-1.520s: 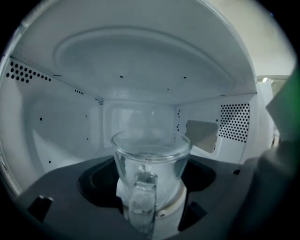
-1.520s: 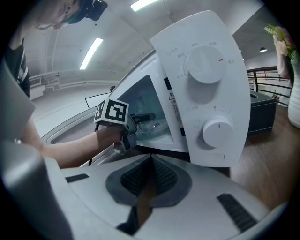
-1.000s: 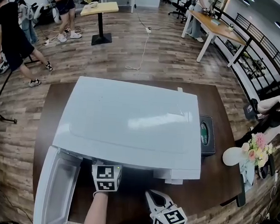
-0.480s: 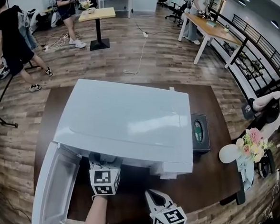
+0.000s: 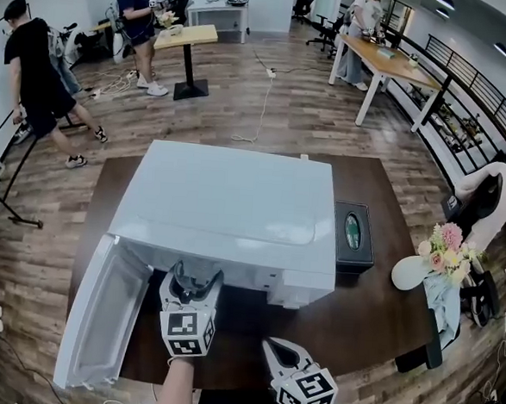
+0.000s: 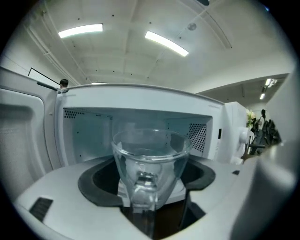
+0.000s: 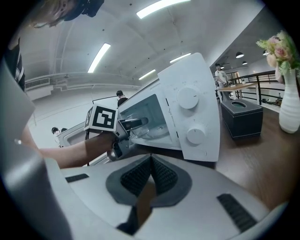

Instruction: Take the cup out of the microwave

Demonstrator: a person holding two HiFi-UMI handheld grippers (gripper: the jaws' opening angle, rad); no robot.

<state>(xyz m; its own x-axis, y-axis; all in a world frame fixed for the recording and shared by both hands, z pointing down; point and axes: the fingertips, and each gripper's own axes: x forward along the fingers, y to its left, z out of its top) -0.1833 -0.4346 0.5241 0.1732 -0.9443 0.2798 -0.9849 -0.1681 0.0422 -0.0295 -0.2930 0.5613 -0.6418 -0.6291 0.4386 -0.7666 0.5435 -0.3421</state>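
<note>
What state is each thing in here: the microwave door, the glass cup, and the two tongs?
microwave door: swung wide open, to the left.
glass cup: upright, gripped at the oven's mouth.
left tongs: shut on the glass cup.
right tongs: shut, holding nothing, back from the microwave.

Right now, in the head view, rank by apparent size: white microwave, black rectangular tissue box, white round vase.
Largest by far: the white microwave.
Next: the black rectangular tissue box.
Smallest: the white round vase, only somewhat smaller than the box.
</note>
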